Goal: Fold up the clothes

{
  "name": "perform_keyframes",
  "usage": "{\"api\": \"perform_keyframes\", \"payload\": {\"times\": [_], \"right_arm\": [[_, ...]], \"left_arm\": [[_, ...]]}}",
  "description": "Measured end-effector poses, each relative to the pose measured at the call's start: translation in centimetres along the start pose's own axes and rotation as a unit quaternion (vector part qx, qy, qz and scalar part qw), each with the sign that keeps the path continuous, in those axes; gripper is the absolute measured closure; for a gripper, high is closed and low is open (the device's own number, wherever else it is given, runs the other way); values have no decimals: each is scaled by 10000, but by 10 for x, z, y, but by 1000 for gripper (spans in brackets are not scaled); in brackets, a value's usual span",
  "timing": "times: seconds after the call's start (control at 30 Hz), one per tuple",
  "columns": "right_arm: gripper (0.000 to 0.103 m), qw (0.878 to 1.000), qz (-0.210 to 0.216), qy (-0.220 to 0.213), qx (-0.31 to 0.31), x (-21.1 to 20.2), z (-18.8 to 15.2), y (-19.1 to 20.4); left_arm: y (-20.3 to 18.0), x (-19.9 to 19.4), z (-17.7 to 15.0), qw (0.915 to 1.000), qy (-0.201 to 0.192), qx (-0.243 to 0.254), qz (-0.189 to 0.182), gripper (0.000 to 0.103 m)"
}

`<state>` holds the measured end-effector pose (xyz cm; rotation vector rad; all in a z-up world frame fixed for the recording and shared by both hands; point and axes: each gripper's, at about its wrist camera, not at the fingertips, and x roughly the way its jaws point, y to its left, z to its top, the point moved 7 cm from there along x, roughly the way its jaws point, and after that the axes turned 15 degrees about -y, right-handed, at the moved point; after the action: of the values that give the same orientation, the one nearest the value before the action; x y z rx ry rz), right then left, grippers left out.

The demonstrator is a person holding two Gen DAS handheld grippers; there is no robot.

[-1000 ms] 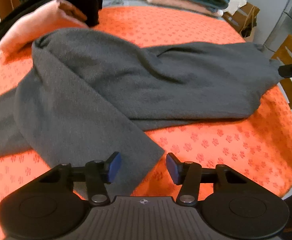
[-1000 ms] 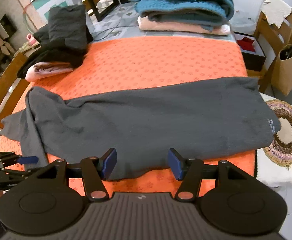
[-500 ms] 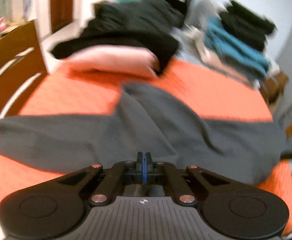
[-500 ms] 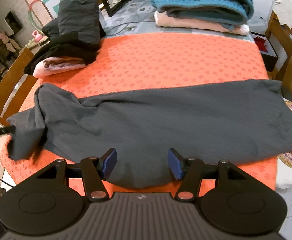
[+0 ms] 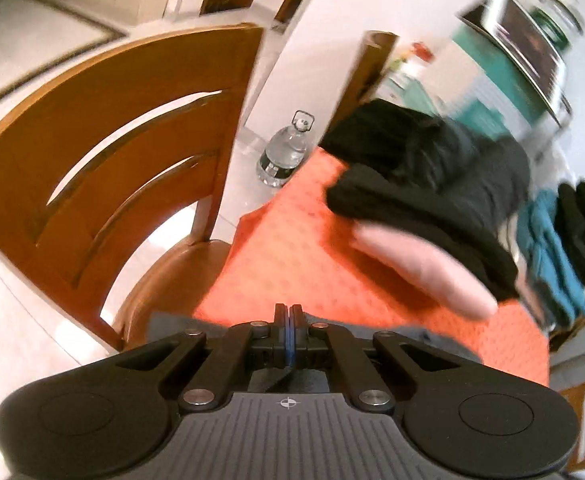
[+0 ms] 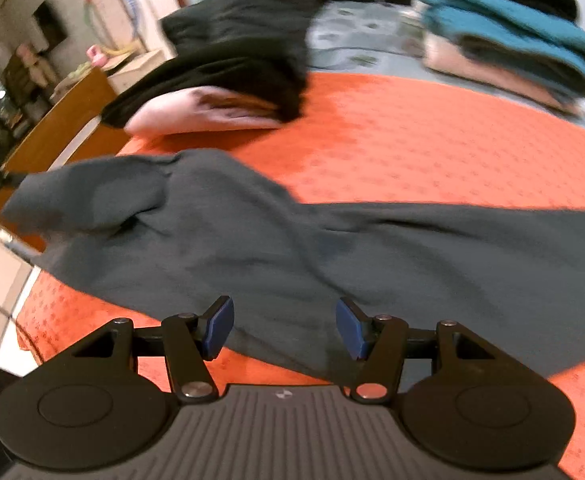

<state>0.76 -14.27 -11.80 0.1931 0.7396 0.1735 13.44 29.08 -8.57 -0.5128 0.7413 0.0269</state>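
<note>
Orange-patterned tabletop [image 6: 432,148], folded stacks at the far edge, wooden chair [image 5: 104,160] alongside. Grey garment [image 6: 332,256] lies stretched across the near side. Left claw [image 5: 288,320] pinched together on a grey edge; right claw [image 6: 284,326] spread apart above the hem, holding nothing. Risks: thin pinch slipping; one-sided pull dragging cloth off the tabletop.

No words, brand names or numbers can be read in either view. The water bottle [image 5: 283,151] on the floor beside the wooden chair [image 5: 104,168] carries a dark label band, but it is too small and blurred to make out, perhaps printed text.
</note>
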Motion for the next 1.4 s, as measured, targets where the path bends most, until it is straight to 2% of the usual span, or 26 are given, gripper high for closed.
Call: {"api": "perform_keyframes", "payload": {"times": [0.13, 0.2, 0.33, 0.4, 0.53, 0.57, 0.67, 0.87, 1.07, 1.17, 1.27, 1.3, 1.33, 1.37, 1.4], "right_arm": [[41, 9989, 45, -16, -473, 25, -10, 45], [46, 9958, 12, 22, -918, 38, -15, 63], [46, 9811, -109, 104, -1931, 62, -26, 95], [48, 9708, -202, 153, -2386, 72, -32, 106], [54, 9613, -301, 189, -2731, 78, -36, 117], [57, 9595, -337, 200, -2790, 79, -36, 119], [64, 9551, -489, 205, -2916, 82, -37, 120], [74, 9484, -656, 278, -3091, 88, -38, 120], [74, 9447, -728, 327, -3180, 92, -38, 123], [75, 9430, -778, 322, -3220, 95, -38, 124], [85, 9458, -802, 306, -3133, 97, -37, 123], [91, 9472, -821, 289, -3086, 98, -36, 122], [93, 9484, -844, 267, -3044, 98, -35, 121], [99, 9489, -874, 227, -3024, 97, -34, 120], [100, 9495, -881, 177, -3007, 95, -32, 120]], "left_arm": [[19, 21, 17, 9996, 212, -165, -124, 101], [24, 29, 26, 9992, 283, -195, -215, 101], [25, 37, 40, 9981, 350, -179, -478, 101], [21, 39, 40, 9975, 377, 39, -597, 100], [26, 43, 29, 9947, 564, 188, -841, 97], [29, 45, 25, 9940, 624, 198, -871, 94], [40, 52, 10, 9934, 827, 215, -769, 71], [64, 69, -18, 9897, 1282, -342, -540, 64], [76, 79, -36, 9848, 1575, -723, -128, 56], [80, 81, -41, 9829, 1633, -847, -81, 52], [82, 84, -43, 9833, 1585, -892, -13, 58], [83, 83, -42, 9847, 1502, -880, -5, 80], [83, 83, -41, 9861, 1419, -868, 3, 97], [82, 80, -37, 9872, 1297, -922, -54, 99], [80, 78, -32, 9882, 1168, -985, -119, 99]]}}
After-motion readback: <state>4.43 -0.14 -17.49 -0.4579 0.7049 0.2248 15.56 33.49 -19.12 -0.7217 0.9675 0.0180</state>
